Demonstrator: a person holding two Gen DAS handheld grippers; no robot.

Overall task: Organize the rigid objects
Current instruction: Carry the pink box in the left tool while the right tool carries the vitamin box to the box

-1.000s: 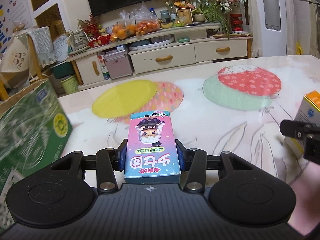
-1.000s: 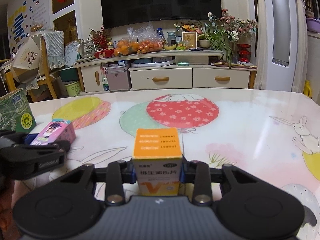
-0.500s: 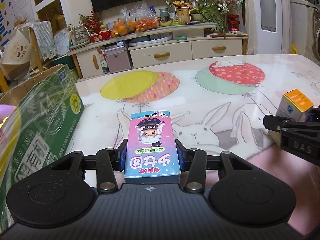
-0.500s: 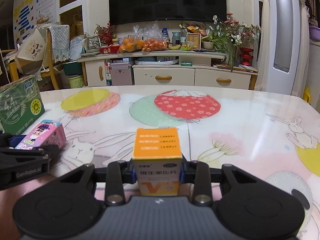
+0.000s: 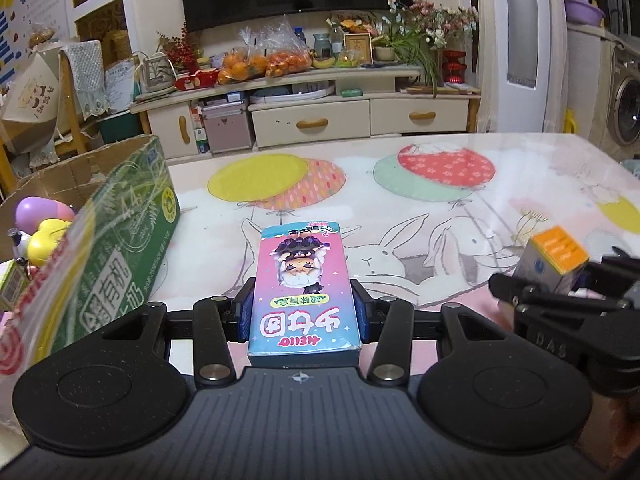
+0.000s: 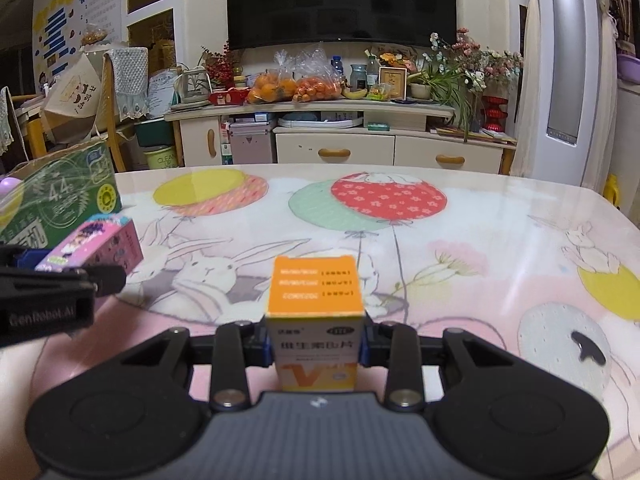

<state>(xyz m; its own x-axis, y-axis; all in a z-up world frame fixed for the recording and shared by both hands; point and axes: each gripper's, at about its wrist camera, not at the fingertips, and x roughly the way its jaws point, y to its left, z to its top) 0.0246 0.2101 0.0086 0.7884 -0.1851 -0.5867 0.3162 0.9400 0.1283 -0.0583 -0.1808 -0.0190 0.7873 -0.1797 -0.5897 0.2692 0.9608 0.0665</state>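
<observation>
Here the left hand-held gripper (image 5: 304, 312) is clenched on a pink and blue box (image 5: 303, 292) lying flat between its fingers, above the surface (image 5: 460, 216) and beside a green carton (image 5: 120, 256) that holds coloured toys (image 5: 44, 224). The right hand-held gripper (image 6: 315, 344) grasps an orange-topped box (image 6: 315, 308) standing upright, off to the right above the same surface.

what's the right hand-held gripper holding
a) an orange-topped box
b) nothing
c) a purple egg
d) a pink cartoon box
a: the right hand-held gripper is shut on the orange-topped box; the pink box sits in the left hand-held gripper.
</observation>
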